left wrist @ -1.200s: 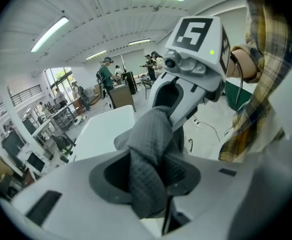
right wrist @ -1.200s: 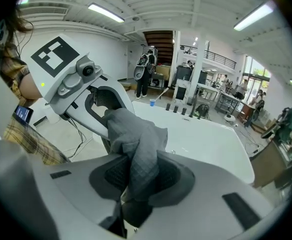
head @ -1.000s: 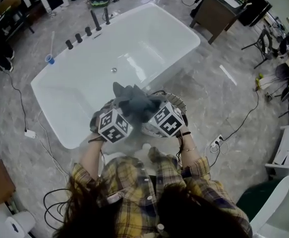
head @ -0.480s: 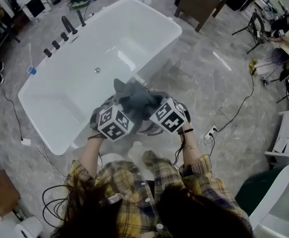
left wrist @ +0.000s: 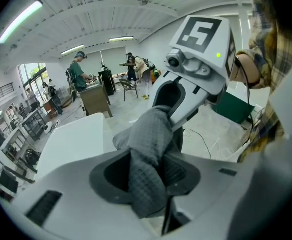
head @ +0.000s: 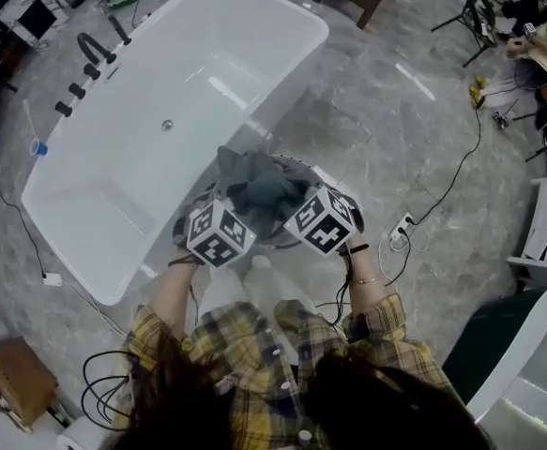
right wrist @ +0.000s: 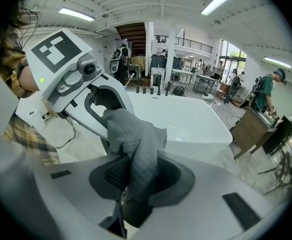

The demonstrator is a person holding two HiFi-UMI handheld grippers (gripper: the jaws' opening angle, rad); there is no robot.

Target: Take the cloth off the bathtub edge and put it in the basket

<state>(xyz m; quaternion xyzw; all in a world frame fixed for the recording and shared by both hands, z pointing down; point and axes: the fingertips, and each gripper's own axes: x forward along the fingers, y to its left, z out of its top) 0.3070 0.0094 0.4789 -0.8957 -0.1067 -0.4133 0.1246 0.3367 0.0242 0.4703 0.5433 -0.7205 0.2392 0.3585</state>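
Grips a fold of the cloth [head: 259, 187] in the left gripper [left wrist: 147, 171], jaws narrowed onto it. Grips another fold the same way in the right gripper [right wrist: 135, 176]. Holds it bunched between both, at 12 o'clock from the cubes, right over the basket [head: 341, 195]. Judged mostly done: already off the tub [head: 160, 92] at 10 o'clock, nothing lying inside that. Left to do: lower and let go. Cannot tell whether touching the basket's bottom; only rim showing around the cloth, no other contents seen.
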